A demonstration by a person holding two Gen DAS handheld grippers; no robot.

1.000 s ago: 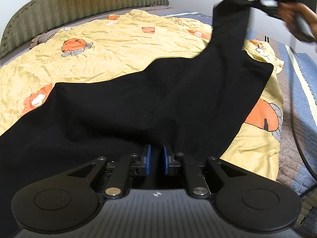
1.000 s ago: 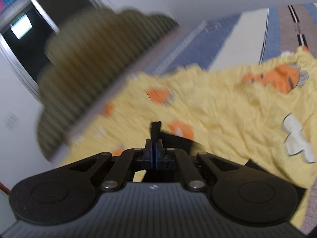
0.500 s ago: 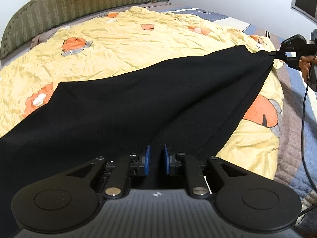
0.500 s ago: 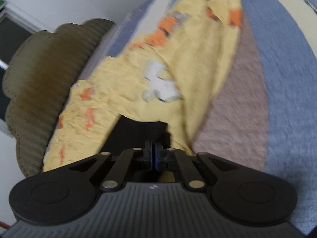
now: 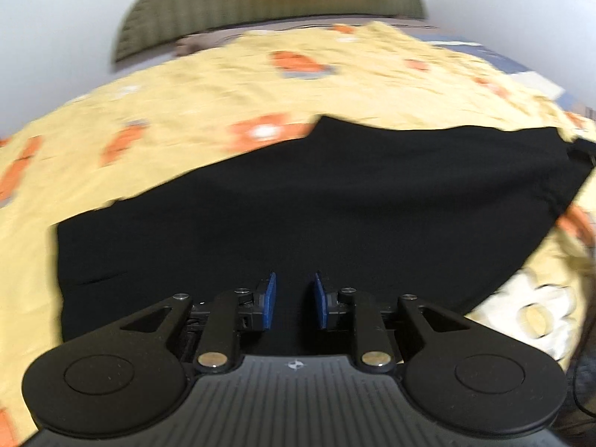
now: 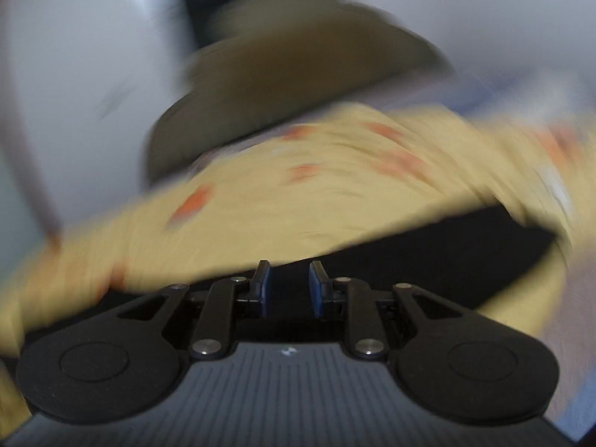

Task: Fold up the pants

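Observation:
The black pants [image 5: 335,216] lie flat across the yellow sheet [image 5: 186,141], folded into a broad band running from left to right. My left gripper [image 5: 294,298] hovers over their near edge. Its jaws are opening, the blue pads [image 5: 270,298] stand apart, and only flat black cloth shows in the gap. The right wrist view is badly blurred. There my right gripper [image 6: 288,287] is low over the near end of the pants [image 6: 428,260], which run off to the right. Its jaws are also opening, with nothing pinched between the pads [image 6: 316,290].
The yellow sheet with orange prints covers the bed up to an olive padded headboard [image 5: 268,3] against a pale wall. A blue and grey striped blanket [image 5: 521,70] shows at the far right edge of the bed.
The raised leg of the pants was drawn across and now lies flat. The right gripper's pads, shut on the cloth before, have parted. The left pads have widened. Both views have swung.

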